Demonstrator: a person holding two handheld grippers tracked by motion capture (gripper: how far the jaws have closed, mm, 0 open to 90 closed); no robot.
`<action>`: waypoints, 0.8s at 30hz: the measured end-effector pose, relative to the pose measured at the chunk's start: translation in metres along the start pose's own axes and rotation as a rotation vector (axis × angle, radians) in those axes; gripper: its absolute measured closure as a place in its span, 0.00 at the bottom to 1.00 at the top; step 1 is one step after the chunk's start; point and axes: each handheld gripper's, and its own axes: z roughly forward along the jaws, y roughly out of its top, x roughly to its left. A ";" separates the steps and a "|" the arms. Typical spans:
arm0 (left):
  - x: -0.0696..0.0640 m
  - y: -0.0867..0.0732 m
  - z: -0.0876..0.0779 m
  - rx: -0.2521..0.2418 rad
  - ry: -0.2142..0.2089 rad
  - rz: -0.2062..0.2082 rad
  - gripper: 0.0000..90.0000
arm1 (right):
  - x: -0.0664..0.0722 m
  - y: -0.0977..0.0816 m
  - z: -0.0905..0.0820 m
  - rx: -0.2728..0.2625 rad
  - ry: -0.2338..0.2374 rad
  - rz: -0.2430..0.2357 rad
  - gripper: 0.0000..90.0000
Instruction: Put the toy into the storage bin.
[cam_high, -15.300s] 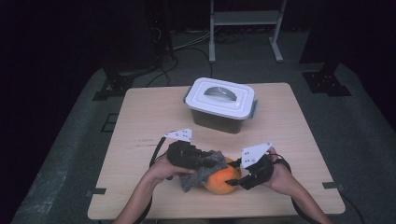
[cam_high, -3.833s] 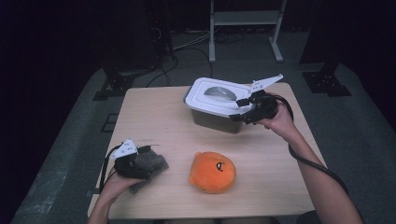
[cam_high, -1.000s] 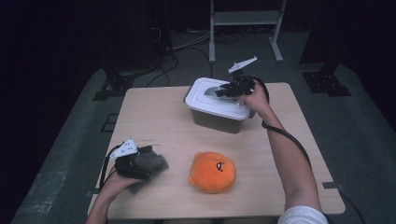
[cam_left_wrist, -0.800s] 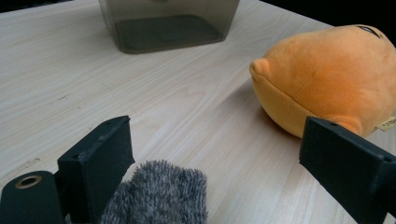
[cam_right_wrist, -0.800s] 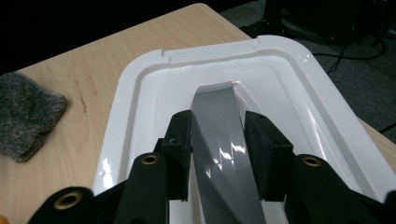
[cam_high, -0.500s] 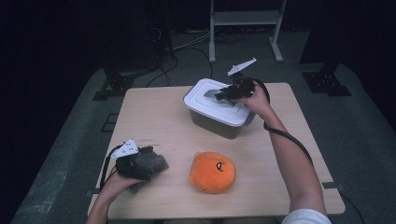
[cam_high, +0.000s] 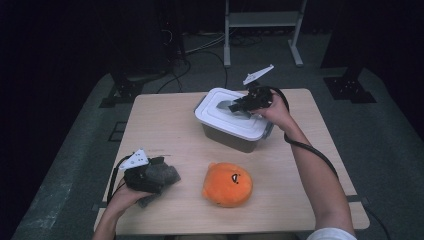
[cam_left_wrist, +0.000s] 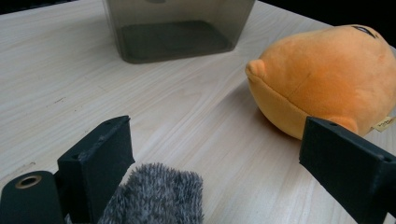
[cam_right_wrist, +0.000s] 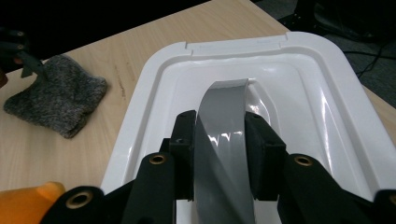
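A translucent grey box (cam_high: 235, 141) with a white lid (cam_high: 220, 119) stands at the far middle of the table. My right gripper (cam_high: 240, 106) reaches in from the right. Its jaws have just been closing and are now shut on the lid's grey handle (cam_right_wrist: 222, 126), which runs between the two pads. The lid (cam_right_wrist: 299, 93) still lies on top of the box. My left gripper (cam_high: 159, 172) rests at the table's near left, jaws wide open (cam_left_wrist: 224, 163). A grey fuzzy cloth (cam_left_wrist: 156, 196) lies beside its left jaw, not pinched. An orange plush toy (cam_high: 227, 184) sits just right of it.
The plush (cam_left_wrist: 327, 79) lies close to my left gripper's right jaw, with the box (cam_left_wrist: 177, 28) farther behind. Bare wooden tabletop (cam_high: 165, 125) stretches between the box and the left hand. A white metal rack (cam_high: 262, 20) stands on the floor beyond the table.
My right gripper has come down onto the lid and closed on its handle. The lid now looks slightly skewed on the box. The left hand, cloth and plush have stayed put.
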 end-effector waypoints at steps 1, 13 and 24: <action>0.000 0.000 0.000 -0.001 0.001 0.002 0.10 | 0.001 0.000 0.000 0.001 0.006 -0.002 0.74; 0.001 0.002 -0.001 -0.021 -0.009 0.004 0.10 | 0.022 -0.004 0.000 0.009 0.074 -0.046 0.74; 0.000 0.003 0.003 -0.014 -0.023 0.007 0.10 | 0.039 -0.005 0.003 0.024 0.116 -0.085 0.74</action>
